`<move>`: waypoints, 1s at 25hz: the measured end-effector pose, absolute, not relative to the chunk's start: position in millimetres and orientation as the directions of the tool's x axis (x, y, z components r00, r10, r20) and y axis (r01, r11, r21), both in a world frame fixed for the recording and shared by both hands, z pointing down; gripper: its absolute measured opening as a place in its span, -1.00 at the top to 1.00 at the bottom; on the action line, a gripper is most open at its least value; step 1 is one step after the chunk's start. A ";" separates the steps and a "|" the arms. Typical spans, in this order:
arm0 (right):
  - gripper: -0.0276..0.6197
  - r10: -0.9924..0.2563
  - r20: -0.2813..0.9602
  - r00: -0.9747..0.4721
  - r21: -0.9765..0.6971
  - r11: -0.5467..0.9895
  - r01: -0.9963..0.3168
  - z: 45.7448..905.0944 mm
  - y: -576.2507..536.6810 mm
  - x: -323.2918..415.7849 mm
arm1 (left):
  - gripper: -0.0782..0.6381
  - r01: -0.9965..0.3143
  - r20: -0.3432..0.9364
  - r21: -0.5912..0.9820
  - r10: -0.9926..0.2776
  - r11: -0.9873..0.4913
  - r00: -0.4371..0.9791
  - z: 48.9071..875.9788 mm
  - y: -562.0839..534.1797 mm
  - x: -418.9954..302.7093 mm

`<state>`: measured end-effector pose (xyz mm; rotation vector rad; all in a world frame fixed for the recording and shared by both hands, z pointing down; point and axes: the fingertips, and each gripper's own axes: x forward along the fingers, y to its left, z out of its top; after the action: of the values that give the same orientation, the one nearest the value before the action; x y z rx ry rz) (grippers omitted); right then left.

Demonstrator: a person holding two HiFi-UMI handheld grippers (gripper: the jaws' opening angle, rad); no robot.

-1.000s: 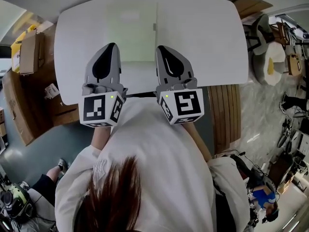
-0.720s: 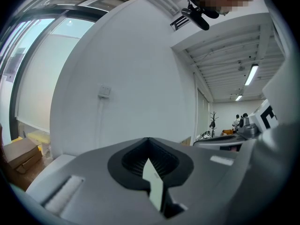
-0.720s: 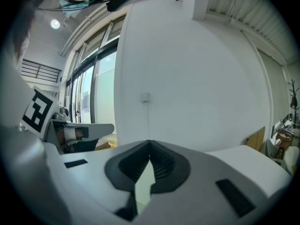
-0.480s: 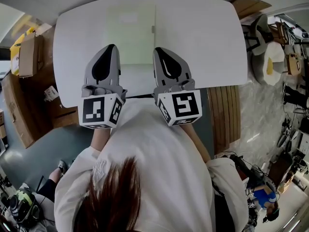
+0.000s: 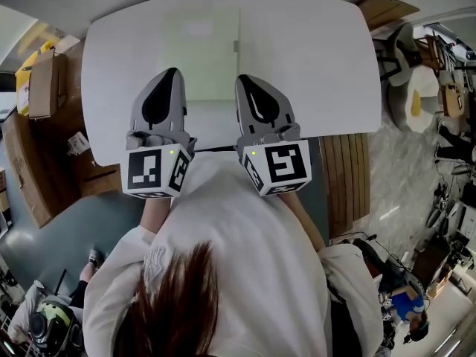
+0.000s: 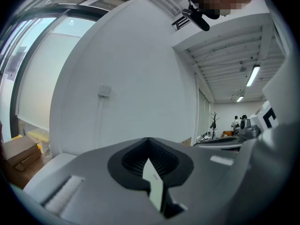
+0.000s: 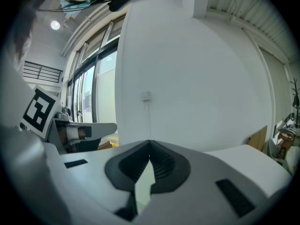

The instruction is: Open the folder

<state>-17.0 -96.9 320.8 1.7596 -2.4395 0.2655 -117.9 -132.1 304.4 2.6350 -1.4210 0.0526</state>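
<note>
Folder (image 5: 201,50) lies flat on the white table (image 5: 312,65), just ahead of the 2 tools: left gripper (image 5: 172,73) and right gripper (image 5: 244,80), both closed and empty. It is a thin, pale, smooth rectangle.

**A:** Where's the folder (image 5: 201,50)?

**B:** Flat on the table (image 5: 327,65), toward the far side, a little left of the middle.

**A:** And the grippers?

**B:** Side by side over the table's near edge and apart from each other. The left gripper (image 5: 172,71) points over the folder's near left part. The right gripper (image 5: 242,79) points along the folder's right edge. I cannot tell whether either touches it.

**A:** What's around the table?

**B:** Boxes (image 5: 44,80) are on the floor to its left. A slatted board (image 5: 346,177) is below its near right corner. A wall (image 7: 197,78) stands beyond the far edge.
</note>
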 end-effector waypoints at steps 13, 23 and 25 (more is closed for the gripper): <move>0.90 -0.924 0.201 -0.325 -0.067 0.318 -0.946 321.3 -97.1 -20.0 | 0.76 -0.835 0.094 0.115 -0.831 -0.538 0.549 302.9 -131.1 -120.0; 0.90 -0.923 0.195 -0.331 -0.063 0.325 -0.943 319.0 -96.1 -22.2 | 0.76 -0.838 0.087 0.116 -0.834 -0.534 0.544 301.7 -129.0 -123.3; 0.90 -0.924 0.194 -0.330 -0.062 0.325 -0.944 318.7 -95.4 -21.5 | 0.76 -0.837 0.085 0.118 -0.835 -0.534 0.544 301.8 -128.5 -122.8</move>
<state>-21.5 -95.4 318.7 1.7399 -2.4539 0.2471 -122.8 -128.5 301.8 2.6316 -1.4340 0.0282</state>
